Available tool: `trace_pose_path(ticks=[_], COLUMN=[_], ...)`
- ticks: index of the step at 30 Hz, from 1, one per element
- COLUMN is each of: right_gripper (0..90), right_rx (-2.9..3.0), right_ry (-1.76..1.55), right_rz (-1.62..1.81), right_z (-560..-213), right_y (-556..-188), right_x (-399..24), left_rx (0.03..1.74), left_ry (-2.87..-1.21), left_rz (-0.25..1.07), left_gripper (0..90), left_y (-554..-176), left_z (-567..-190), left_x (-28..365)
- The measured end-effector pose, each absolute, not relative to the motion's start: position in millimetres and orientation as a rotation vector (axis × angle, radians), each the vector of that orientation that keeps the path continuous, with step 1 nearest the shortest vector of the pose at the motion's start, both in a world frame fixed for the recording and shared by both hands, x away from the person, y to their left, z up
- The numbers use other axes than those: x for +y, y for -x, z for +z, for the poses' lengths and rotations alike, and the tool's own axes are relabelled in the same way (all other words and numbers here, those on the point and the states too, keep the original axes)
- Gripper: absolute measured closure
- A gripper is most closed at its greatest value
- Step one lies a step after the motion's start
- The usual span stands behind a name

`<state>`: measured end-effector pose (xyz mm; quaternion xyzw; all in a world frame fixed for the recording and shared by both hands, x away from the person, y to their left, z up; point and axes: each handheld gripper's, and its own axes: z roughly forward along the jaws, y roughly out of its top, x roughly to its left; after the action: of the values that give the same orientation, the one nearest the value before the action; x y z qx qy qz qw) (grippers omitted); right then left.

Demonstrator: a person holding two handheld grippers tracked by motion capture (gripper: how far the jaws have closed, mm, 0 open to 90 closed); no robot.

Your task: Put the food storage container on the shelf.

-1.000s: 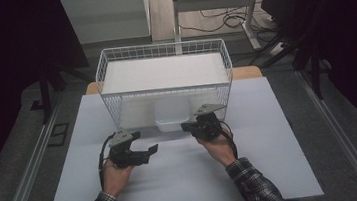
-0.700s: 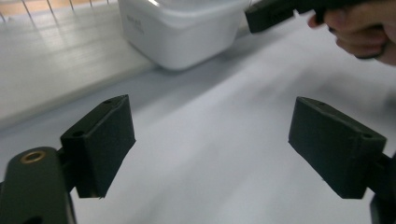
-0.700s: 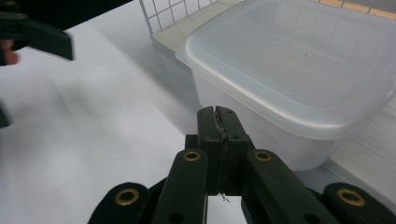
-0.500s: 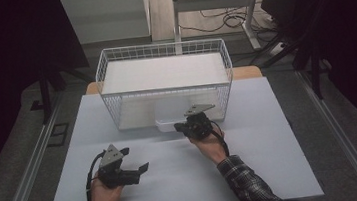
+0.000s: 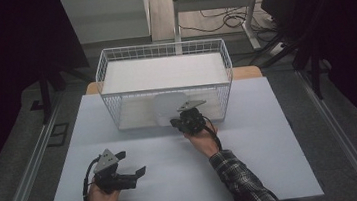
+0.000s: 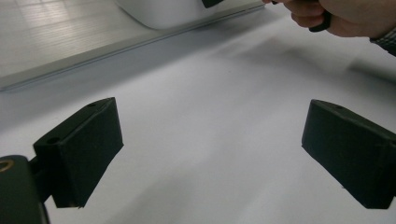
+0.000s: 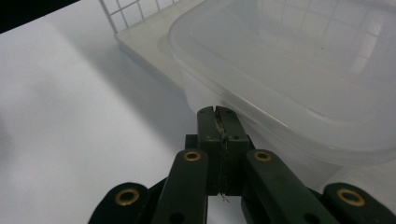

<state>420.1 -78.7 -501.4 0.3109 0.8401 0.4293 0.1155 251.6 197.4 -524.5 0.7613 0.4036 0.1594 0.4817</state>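
Left gripper (image 5: pixel 130 176) drawn back toward the table's (image 5: pixel 270 136) near edge, jaws just spread wide and empty; right gripper (image 5: pixel 178 124) closed tight, against the tub (image 7: pixel 299 79) inside the basket (image 5: pixel 161 49), probably nudging it.

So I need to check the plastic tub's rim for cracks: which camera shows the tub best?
The right gripper view: the clear plastic tub is close up there, with its rim and near wall sharp, just beyond the shut right tool. The high view shows it small, behind the wire basket mesh. The left gripper view catches its rounded bottom corner at the top edge.
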Motion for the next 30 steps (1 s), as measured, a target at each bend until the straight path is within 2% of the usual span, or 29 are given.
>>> trace_pose_path(ticks=[22,26,30], right_gripper=[88.7,84.2,73.8], right_rx=[2.43,2.434,2.438], right_ry=[-0.946,-0.948,-0.941], right_rz=[1.203,1.215,1.231], right_z=[-498.9,-497.9,-496.5], right_y=[-445.8,-443.5,-438.3], right_x=[-72.1,-72.7,-72.7], left_rx=[0.976,0.977,0.978], left_ry=[-1.856,-1.86,-1.864], left_rz=[0.38,0.389,0.392], left_gripper=[2.7,2.9,3.0], left_y=[-252.4,-252.3,-252.3], left_z=[-525.9,-525.7,-526.0], left_x=[194.4,194.9,194.5])
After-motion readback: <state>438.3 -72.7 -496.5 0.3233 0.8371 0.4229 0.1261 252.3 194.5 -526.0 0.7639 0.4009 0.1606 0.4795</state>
